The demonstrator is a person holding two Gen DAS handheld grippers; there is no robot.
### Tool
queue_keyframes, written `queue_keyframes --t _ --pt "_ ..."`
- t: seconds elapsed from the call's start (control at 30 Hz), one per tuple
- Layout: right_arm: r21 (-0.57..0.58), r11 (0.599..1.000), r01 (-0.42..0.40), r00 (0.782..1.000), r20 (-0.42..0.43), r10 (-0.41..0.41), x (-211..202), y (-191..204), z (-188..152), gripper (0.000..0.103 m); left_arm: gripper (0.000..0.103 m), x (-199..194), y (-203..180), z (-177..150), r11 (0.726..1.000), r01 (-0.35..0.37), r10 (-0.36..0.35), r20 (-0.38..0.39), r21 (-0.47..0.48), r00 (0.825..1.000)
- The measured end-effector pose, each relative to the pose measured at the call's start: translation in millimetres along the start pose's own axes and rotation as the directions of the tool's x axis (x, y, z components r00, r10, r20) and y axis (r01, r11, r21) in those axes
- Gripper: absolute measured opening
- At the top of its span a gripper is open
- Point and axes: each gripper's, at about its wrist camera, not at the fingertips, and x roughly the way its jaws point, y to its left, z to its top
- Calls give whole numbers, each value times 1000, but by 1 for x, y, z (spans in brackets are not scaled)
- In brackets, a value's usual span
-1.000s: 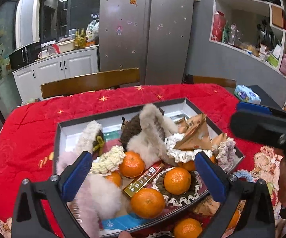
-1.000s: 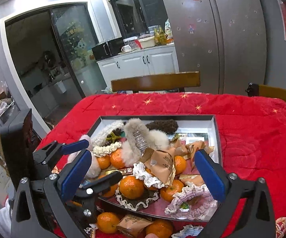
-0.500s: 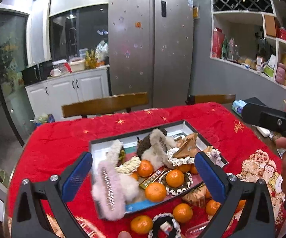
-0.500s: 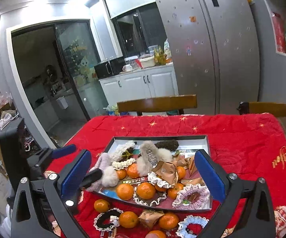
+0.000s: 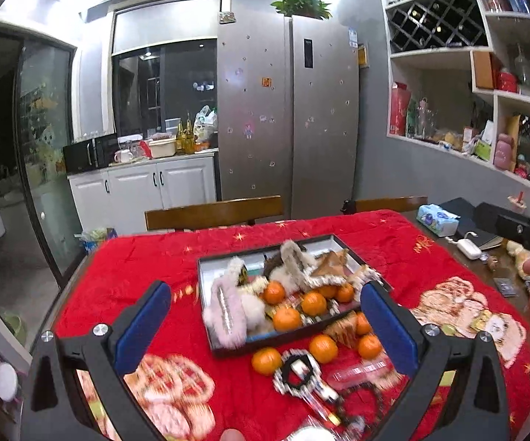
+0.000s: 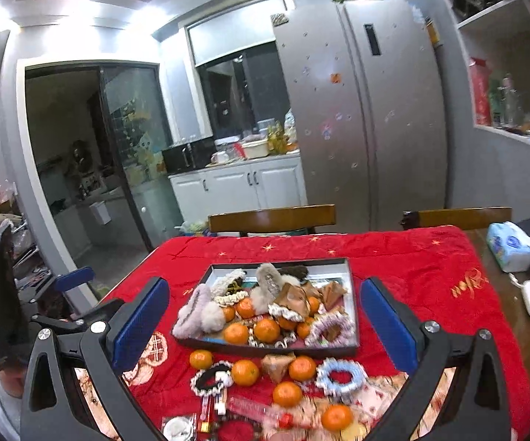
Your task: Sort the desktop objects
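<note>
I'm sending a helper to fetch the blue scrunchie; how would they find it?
On the red tablecloth, look just in front of the tray's near right corner. The blue scrunchie lies there beside loose oranges, the only pale blue ruffled ring; the ring to its left is black and white.

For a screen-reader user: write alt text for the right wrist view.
An open blue-padded right gripper hangs empty over a red tablecloth, framing a dark tray heaped with tangerines and hair accessories. More tangerines and scrunchies lie before the tray; a refrigerator stands behind.
</note>
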Motion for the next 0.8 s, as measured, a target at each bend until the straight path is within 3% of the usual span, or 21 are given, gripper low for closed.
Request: queue_keyframes --t 0.17,0.33,0.57,0.8 --pt "52 997 54 998 43 -56 -39 7 -42 103 103 -29 0 -45 999 17 -18 -30 -29 999" --pt "127 992 20 1000 12 -22 -52 7 -67 103 103 -34 2 -66 999 -1 -1 -50 -36 999" --pt "98 995 -21 1000 25 18 -48 20 -60 103 103 -18 11 -61 999 -24 22 -75 -27 997" --pt "85 996 -31 999 -27 34 -12 18 -58 103 103 20 18 -51 999 -36 33 -112 -27 993"
